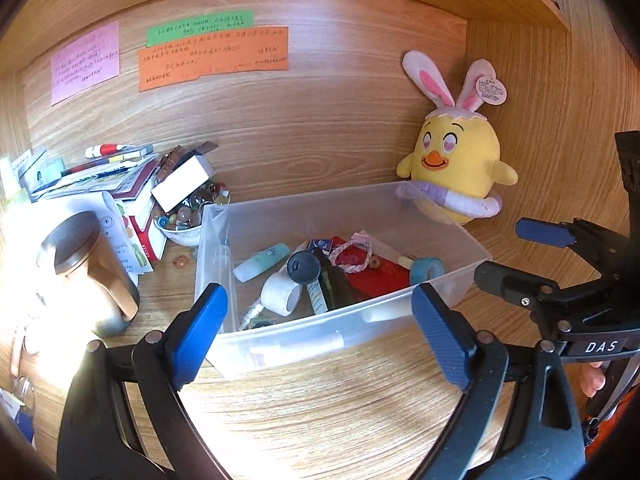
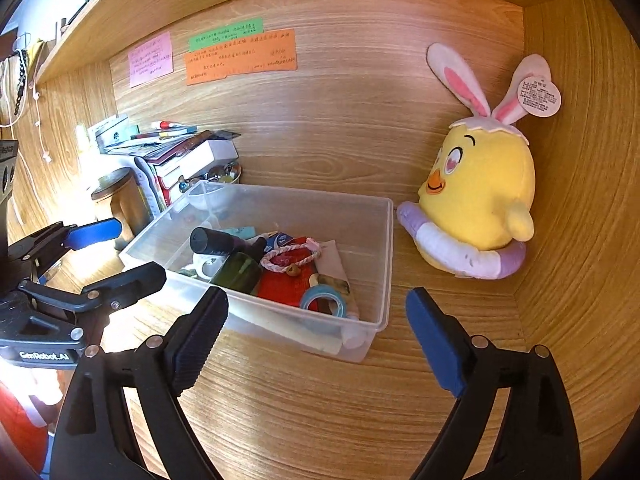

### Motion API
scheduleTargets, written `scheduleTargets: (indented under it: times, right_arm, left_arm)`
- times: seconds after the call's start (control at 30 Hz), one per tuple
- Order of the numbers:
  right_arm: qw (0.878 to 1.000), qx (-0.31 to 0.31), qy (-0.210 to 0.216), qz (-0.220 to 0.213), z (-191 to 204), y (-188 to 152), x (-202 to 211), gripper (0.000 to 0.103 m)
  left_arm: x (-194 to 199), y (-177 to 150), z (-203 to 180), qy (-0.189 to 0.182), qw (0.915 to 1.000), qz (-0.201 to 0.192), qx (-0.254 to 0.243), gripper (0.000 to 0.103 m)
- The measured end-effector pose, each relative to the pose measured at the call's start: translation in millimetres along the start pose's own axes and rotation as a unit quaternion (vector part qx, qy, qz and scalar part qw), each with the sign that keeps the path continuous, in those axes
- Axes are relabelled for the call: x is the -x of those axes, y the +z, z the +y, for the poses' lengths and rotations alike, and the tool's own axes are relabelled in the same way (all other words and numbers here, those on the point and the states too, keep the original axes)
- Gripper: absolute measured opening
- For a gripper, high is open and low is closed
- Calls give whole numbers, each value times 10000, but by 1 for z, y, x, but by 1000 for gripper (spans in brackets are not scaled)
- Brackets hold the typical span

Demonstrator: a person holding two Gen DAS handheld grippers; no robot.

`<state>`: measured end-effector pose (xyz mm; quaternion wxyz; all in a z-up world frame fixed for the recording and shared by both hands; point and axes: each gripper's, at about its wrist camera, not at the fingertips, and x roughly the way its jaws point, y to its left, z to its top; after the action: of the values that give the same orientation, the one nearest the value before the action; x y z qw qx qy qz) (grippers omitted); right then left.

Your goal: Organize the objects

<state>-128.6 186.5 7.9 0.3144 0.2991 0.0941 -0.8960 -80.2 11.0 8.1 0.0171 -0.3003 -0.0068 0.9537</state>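
Note:
A clear plastic bin (image 1: 280,344) (image 2: 380,264) stands on the wooden desk. It holds a blue tape roll (image 1: 427,270) (image 2: 323,300), a white tape roll (image 1: 280,294), a black cylinder (image 2: 218,241), a red pouch (image 2: 286,284), a braided pink ring (image 2: 290,257) and a dark green bottle (image 2: 238,267). My left gripper (image 1: 320,320) is open and empty, just in front of the bin's near wall. My right gripper (image 2: 316,316) is open and empty at the bin's right front corner; it also shows in the left wrist view (image 1: 516,252).
A yellow chick plush (image 1: 456,160) (image 2: 480,192) with rabbit ears sits at the back right corner. Left of the bin are a metal mug (image 1: 86,276), a bowl of marbles (image 1: 192,216), stacked boxes and books (image 1: 120,184). Coloured notes (image 1: 212,58) hang on the back wall.

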Motion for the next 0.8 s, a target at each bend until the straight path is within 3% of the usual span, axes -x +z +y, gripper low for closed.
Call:
scheduleTargets:
  times: [0.8]
  right_arm:
    - [10000, 50, 4, 30, 5, -4, 0, 90]
  left_arm:
    - [-2, -5, 2, -76, 9999, 77, 72, 95]
